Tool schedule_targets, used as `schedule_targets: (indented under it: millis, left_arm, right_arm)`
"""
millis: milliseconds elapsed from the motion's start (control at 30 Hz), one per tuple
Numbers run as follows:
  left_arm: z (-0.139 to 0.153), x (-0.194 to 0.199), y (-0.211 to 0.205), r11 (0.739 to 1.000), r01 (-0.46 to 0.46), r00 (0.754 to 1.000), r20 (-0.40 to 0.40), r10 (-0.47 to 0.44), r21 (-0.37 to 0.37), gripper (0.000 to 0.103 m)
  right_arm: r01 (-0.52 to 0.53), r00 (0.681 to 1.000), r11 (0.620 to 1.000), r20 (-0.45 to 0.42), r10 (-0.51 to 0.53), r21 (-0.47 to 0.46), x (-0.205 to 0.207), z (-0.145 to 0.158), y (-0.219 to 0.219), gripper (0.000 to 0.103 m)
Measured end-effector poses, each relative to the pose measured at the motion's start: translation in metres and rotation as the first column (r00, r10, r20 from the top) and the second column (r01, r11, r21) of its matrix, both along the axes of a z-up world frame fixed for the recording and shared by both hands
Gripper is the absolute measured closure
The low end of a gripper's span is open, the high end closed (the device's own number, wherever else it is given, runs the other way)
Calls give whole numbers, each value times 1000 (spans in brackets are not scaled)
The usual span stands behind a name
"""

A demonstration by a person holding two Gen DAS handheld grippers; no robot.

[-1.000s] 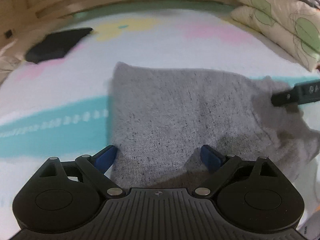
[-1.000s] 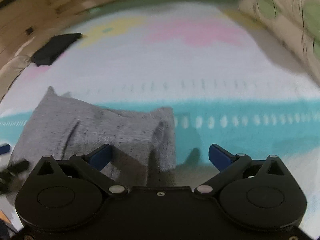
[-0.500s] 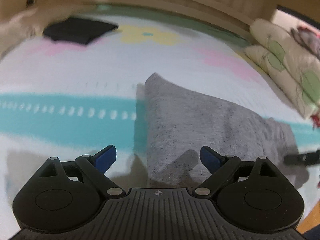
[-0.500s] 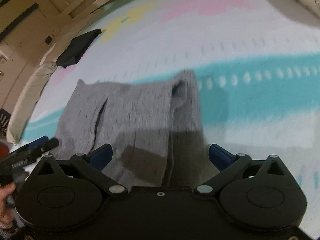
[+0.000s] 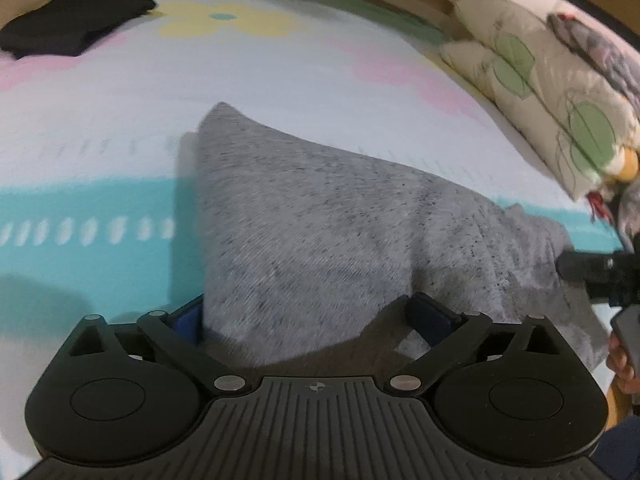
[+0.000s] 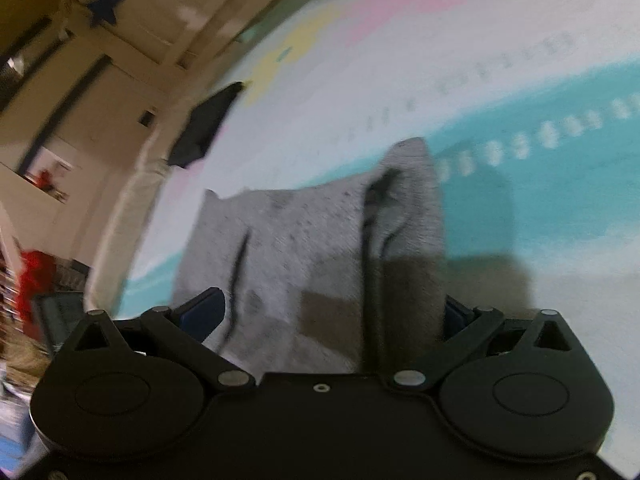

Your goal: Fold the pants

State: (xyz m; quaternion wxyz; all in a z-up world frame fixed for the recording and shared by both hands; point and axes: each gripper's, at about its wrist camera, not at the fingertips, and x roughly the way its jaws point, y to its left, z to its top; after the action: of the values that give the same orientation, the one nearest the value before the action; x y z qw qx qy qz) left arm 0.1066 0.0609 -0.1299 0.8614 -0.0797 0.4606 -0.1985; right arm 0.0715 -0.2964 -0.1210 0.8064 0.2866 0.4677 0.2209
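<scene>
The grey speckled pants (image 5: 320,220) lie folded into a thick pad on the pastel bed sheet (image 5: 280,80). My left gripper (image 5: 308,320) is open, its blue fingertips (image 5: 188,320) straddling the pad's near left edge. In the right wrist view the pants (image 6: 300,240) show a dark seam fold and a raised corner at the far right. My right gripper (image 6: 330,312) is open too, and the cloth's near end fills the gap between its fingers. The right gripper's black body (image 5: 592,272) sits over the pad's right end, with part of a hand (image 5: 622,360) below it.
A black folded garment (image 5: 72,32) lies at the sheet's far left, also seen as the black garment (image 6: 204,124). Floral pillows (image 5: 552,92) are stacked at the far right. A wooden bed frame (image 6: 168,40) borders the mattress. Bare sheet (image 6: 540,200) extends right of the pants.
Both grippers have dropped closer to the pants, so the cloth now reaches between each pair of fingers. The right view has tilted and swung left. Both grippers remain open.
</scene>
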Motion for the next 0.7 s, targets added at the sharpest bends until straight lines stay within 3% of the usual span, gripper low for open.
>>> schedule_targets:
  millis: [167, 333, 367, 433, 467, 500, 533, 600, 700]
  left_arm:
    - [-2, 3, 1, 999, 34, 999, -1, -34, -22, 2]
    - [-3, -4, 7, 998, 57, 998, 20, -56, -40, 3]
    - [-2, -3, 9, 998, 45, 999, 15, -44, -42, 7]
    - [1, -6, 12, 999, -9, 1000, 17, 10, -30, 29]
    - [3, -8, 13, 999, -37, 999, 18, 38, -37, 48]
    - [6, -11, 15, 997, -59, 998, 18, 60, -52, 67]
    - [9, -15, 15, 995, -84, 996, 20, 85, -57, 73]
    - [16, -23, 10, 995, -98, 994, 39, 99, -37, 82]
    - [36, -35, -1, 995, -102, 988, 117, 99, 19, 83]
  right_arm:
    - [13, 1000, 993, -24, -11, 115, 14, -12, -1, 0]
    - [5, 999, 991, -36, 0, 134, 16, -13, -4, 0]
    - [0, 1000, 992, -29, 3, 123, 15, -12, -2, 0]
    - [-29, 1000, 997, -3, 29, 65, 12, -9, 6, 2]
    - [-37, 999, 999, 4, 37, 3, 11, -4, 11, 15]
    - [-35, 999, 996, 7, 36, -84, 10, 2, 18, 42]
    - [-37, 999, 985, 17, 40, -167, 7, 7, 25, 51]
    - [-41, 998, 984, 41, 48, -172, 1, 13, 31, 62]
    - [-18, 997, 975, 74, 36, -223, -8, 27, 42, 65]
